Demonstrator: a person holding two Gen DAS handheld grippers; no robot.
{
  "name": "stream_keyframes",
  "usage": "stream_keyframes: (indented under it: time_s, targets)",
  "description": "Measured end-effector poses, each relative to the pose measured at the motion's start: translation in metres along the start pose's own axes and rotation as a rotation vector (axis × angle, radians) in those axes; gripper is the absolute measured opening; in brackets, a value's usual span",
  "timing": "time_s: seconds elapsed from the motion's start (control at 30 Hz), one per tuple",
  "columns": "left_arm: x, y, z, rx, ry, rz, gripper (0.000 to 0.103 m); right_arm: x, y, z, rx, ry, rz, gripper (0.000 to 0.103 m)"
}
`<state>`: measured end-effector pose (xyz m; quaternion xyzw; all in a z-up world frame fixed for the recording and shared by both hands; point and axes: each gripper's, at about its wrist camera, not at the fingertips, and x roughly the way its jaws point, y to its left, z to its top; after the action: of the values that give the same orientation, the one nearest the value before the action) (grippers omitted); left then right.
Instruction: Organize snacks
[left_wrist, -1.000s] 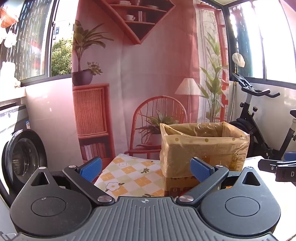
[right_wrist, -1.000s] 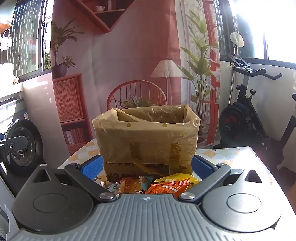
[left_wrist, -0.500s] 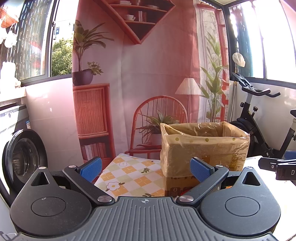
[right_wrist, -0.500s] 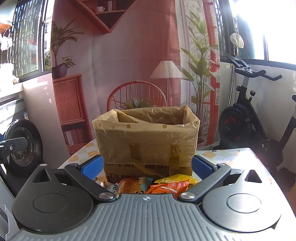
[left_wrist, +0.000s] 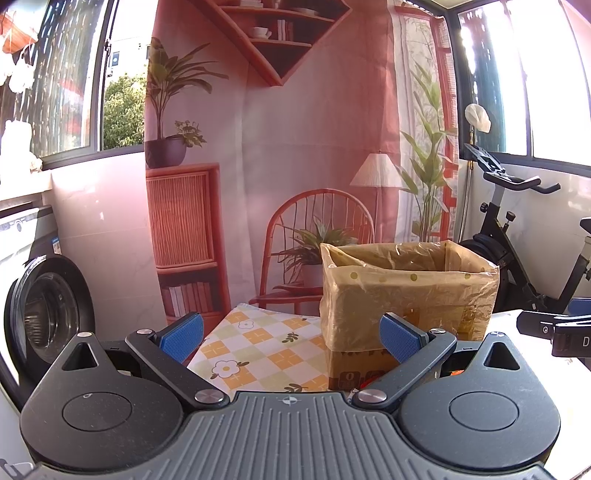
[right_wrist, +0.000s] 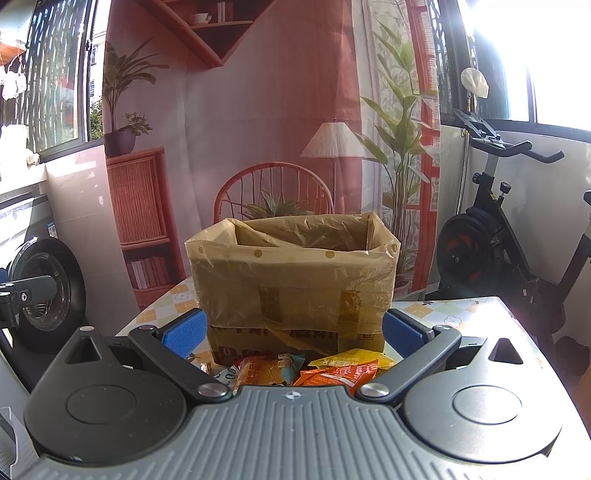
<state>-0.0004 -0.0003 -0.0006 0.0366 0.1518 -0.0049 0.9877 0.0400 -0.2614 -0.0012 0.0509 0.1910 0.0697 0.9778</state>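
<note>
Right wrist view, nearest first: the right gripper (right_wrist: 291, 334) is spread wide with nothing between its blue pads, held level and low over the table and aimed straight at the box (right_wrist: 295, 280). Just in front of the box, touching or nearly touching its base, lies a small heap of snack packets (right_wrist: 310, 369), an orange one (right_wrist: 338, 374) topmost. To take one cleanly, I judge the gripper should tip down and close on that orange packet by a free edge, then lift high enough to clear the box's plastic-lined rim before letting go inside. The checked tablecloth (right_wrist: 454, 314) runs past the box on both sides. Left of the box, the left gripper (left_wrist: 291, 334) is likewise released and empty, level, over bare cloth (left_wrist: 258, 343), the box (left_wrist: 406, 291) ahead to its right.
</note>
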Motion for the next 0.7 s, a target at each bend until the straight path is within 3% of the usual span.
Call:
stream_keyframes:
  time_s: [0.7]
  targets:
    - [0.0004, 0.0002, -0.0002, -0.004, 0.001, -0.001, 0.102, 0.0005, 0.0022, 0.0020, -0.004, -0.003, 0.000, 0.103]
